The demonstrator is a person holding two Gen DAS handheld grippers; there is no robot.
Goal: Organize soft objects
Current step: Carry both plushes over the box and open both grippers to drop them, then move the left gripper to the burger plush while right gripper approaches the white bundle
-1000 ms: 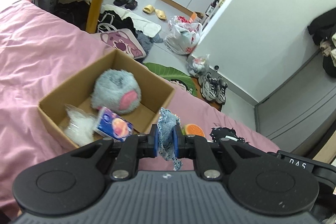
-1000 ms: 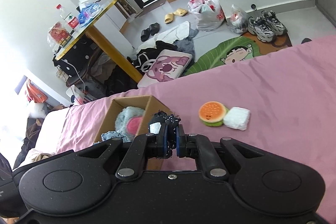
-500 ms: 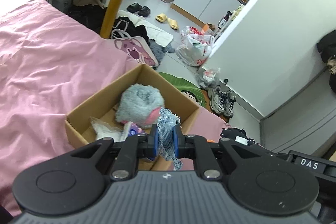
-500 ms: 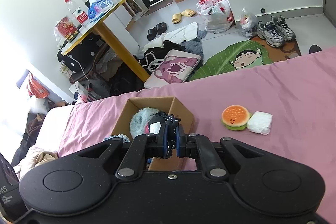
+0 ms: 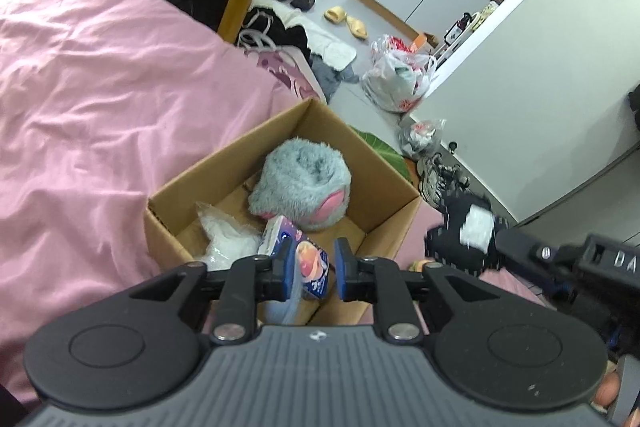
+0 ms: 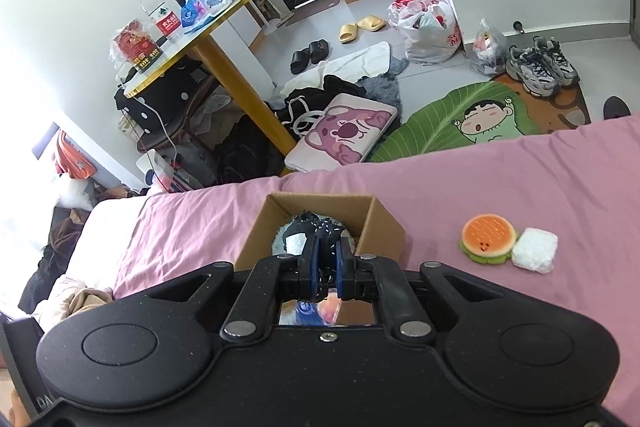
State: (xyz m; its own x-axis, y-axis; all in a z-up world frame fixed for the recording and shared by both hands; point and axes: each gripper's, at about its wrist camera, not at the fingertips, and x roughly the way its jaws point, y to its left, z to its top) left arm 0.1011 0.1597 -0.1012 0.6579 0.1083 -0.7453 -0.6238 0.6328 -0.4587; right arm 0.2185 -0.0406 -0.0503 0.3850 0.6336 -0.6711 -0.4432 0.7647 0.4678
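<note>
A: Soft things half fill the cardboard box on the pink bed, just ahead of and below both sets of jaws. The left gripper hangs over the near end with its jaws apart and nothing between them.

B: And the right gripper?

A: Its jaws are clamped on a black speckled cloth, held above the box opening.

B: What could go wrong?

A: I'd judge the cloth could snag on a pad when the jaws part, or drape over the box wall and slide onto the bed, since it is limp. The two grippers are also close over one opening and might knock together.

B: What's inside?

A: A fluffy grey plush with pink patches, a crinkly white bag, and a small printed packet leaning right under the left jaws. Well to the right of the right jaws, a burger toy touches a white packet on the bed, not yet boxed.
</note>
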